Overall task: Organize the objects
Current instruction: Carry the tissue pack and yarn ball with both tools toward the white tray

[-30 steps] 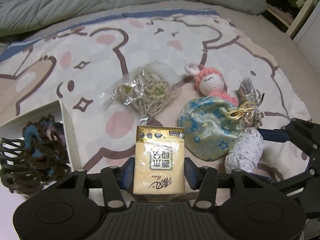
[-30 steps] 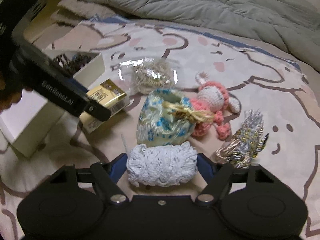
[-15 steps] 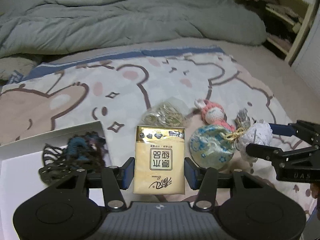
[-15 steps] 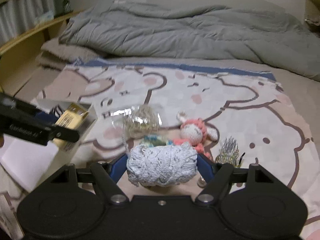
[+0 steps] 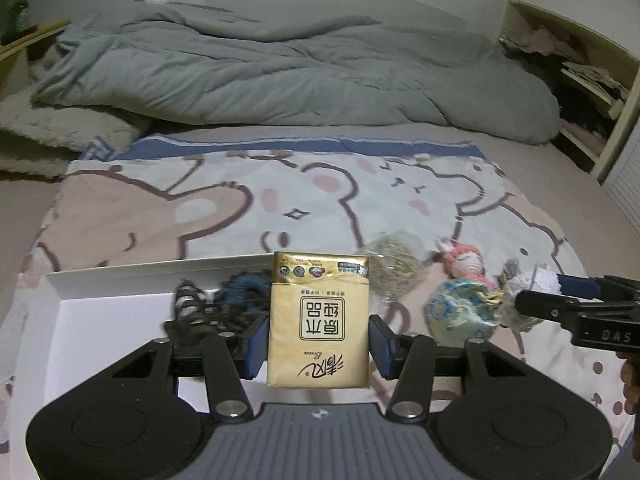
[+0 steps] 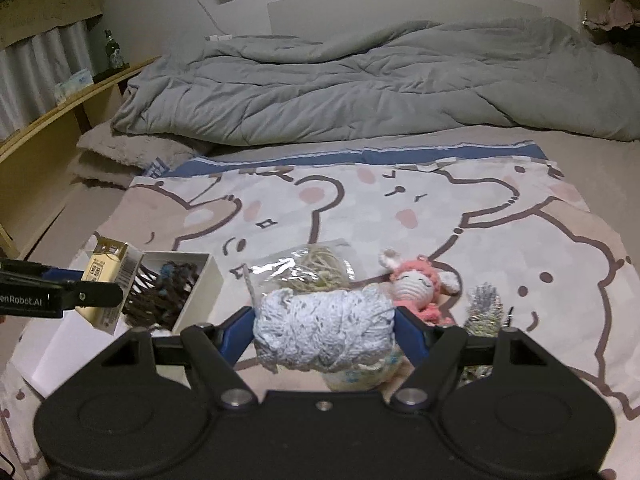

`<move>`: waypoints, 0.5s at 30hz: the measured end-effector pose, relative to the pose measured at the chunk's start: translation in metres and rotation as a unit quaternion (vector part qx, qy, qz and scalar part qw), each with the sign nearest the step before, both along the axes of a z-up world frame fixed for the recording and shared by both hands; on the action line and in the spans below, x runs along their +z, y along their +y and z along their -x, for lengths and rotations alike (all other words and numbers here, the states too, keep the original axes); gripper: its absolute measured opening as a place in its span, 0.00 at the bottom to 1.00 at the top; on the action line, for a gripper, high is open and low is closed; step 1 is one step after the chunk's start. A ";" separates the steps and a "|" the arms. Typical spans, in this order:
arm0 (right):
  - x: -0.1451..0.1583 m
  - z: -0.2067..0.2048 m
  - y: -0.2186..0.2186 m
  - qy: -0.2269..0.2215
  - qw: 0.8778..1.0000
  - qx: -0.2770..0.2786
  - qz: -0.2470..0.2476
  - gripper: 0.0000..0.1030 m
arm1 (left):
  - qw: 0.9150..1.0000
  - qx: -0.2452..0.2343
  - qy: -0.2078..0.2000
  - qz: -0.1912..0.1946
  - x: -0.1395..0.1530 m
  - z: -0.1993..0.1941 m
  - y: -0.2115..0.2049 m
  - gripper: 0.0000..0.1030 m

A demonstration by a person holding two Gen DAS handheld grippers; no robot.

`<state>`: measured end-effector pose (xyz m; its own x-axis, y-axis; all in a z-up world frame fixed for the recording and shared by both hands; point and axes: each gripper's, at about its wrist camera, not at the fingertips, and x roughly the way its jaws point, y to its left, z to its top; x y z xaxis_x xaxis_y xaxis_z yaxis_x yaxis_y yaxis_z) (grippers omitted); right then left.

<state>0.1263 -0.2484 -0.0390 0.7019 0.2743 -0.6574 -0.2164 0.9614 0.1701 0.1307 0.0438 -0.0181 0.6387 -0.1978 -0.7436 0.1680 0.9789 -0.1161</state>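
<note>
Tissues come first: from the left wrist, the left gripper (image 5: pixel 318 340) has its two fingers pressed on the sides of the gold tissue pack (image 5: pixel 318 320), and the pack now hangs up in the air by the white box (image 5: pixel 100 304), where dark hair clips (image 5: pixel 200 308) lie. A second ago this camera looked almost straight down at the bear blanket (image 5: pixel 240 208), with the pack low among the toys; now the whole grey quilt (image 5: pixel 280 80) shows, so the hand has gone up and tipped back. The pack looks ready to go in the box. From the right wrist, the right gripper (image 6: pixel 324 336) holds the white lace bundle (image 6: pixel 324 332) tight between its fingers, lifted over the flowery pouch (image 6: pixel 360 376). A second ago the bundle sat low beside the pouch; now it is higher, and the pink knitted bunny (image 6: pixel 412 284), the bag of string (image 6: pixel 316 268) and the shiny tassel (image 6: pixel 484 308) lie further below on the blanket. Both things are off the bed, so putting them away comes next, I think.
</note>
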 end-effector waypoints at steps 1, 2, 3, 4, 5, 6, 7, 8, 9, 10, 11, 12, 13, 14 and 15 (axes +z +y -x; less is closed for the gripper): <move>0.001 0.001 0.004 -0.001 1.000 0.001 -0.001 0.74 | 1.000 0.005 -0.002 0.000 0.001 0.002 0.007 0.51; 0.002 0.002 0.008 -0.001 1.000 0.003 -0.003 0.74 | 1.000 0.010 -0.004 0.000 0.001 0.003 0.013 0.51; 0.003 0.003 0.012 -0.001 1.000 0.005 -0.004 0.74 | 1.000 0.014 -0.005 0.000 0.002 0.004 0.020 0.51; 0.005 0.003 0.016 -0.001 1.000 0.007 -0.006 0.74 | 1.000 0.019 -0.008 -0.001 0.003 0.005 0.027 0.51; 0.006 0.004 0.021 -0.002 1.000 0.008 -0.008 0.74 | 1.000 0.025 -0.010 -0.003 0.004 0.006 0.033 0.51; 0.008 0.005 0.025 -0.004 1.000 0.010 -0.010 0.74 | 0.999 0.032 -0.013 -0.006 0.006 0.006 0.041 0.51; 0.009 0.005 0.031 -0.005 1.000 0.014 -0.012 0.74 | 0.999 0.037 -0.016 -0.006 0.008 0.006 0.047 0.51; 0.011 0.006 0.036 -0.007 1.000 0.017 -0.013 0.74 | 0.999 0.042 -0.016 -0.007 0.009 0.006 0.053 0.51; 0.013 0.006 0.042 -0.008 1.000 0.021 -0.014 0.74 | 0.999 0.045 -0.016 -0.008 0.010 0.006 0.059 0.51; 0.014 0.005 0.048 -0.008 0.999 0.028 -0.016 0.74 | 0.999 0.049 -0.014 -0.010 0.010 0.006 0.066 0.51; 0.015 0.005 0.054 -0.009 0.999 0.033 -0.018 0.74 | 0.998 0.052 -0.013 -0.014 0.010 0.006 0.072 0.51; 0.017 0.004 0.059 -0.010 0.999 0.036 -0.020 0.74 | 0.998 0.055 -0.012 -0.017 0.011 0.006 0.078 0.51; 0.018 0.004 0.066 -0.012 0.999 0.039 -0.021 0.74 | 0.998 0.058 -0.011 -0.022 0.010 0.005 0.084 0.51; 0.019 0.003 0.072 -0.015 0.999 0.044 -0.022 0.74 | 0.998 0.061 -0.011 -0.026 0.010 0.005 0.090 0.51; 0.021 0.003 0.079 -0.018 0.998 0.049 -0.022 0.74 | 0.997 0.064 -0.011 -0.031 0.010 0.003 0.096 0.51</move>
